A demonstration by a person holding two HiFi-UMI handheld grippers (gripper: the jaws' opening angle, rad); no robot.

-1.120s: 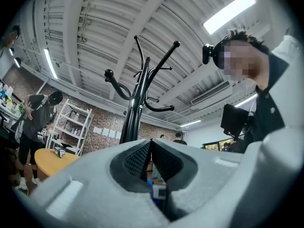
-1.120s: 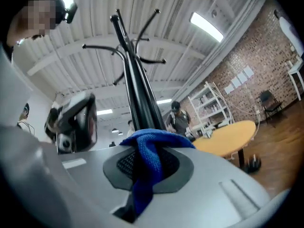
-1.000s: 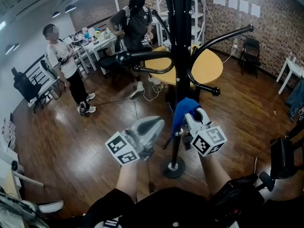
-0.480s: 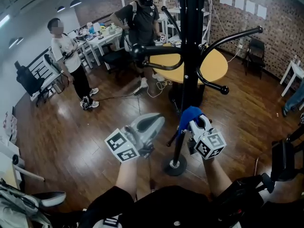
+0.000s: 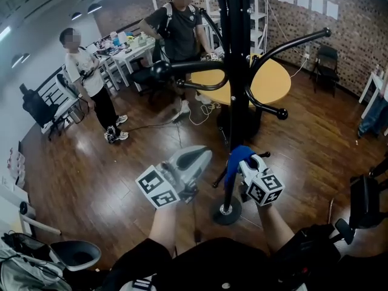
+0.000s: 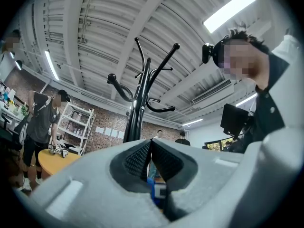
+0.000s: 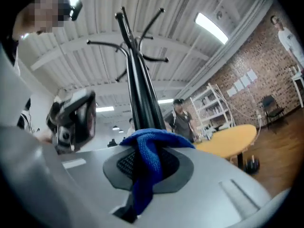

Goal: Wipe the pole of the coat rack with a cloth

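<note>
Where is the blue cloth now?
Right of centre in the head view, the blue cloth is clamped in the right gripper, at the lower pole of the coat rack, above its base.

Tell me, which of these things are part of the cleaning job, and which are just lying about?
In the job:
- coat rack pole
- blue cloth, clamped in the right gripper

Just about:
- left gripper, shut and empty
- round yellow table
- black chair
- person in white top
- person in dark top
</note>
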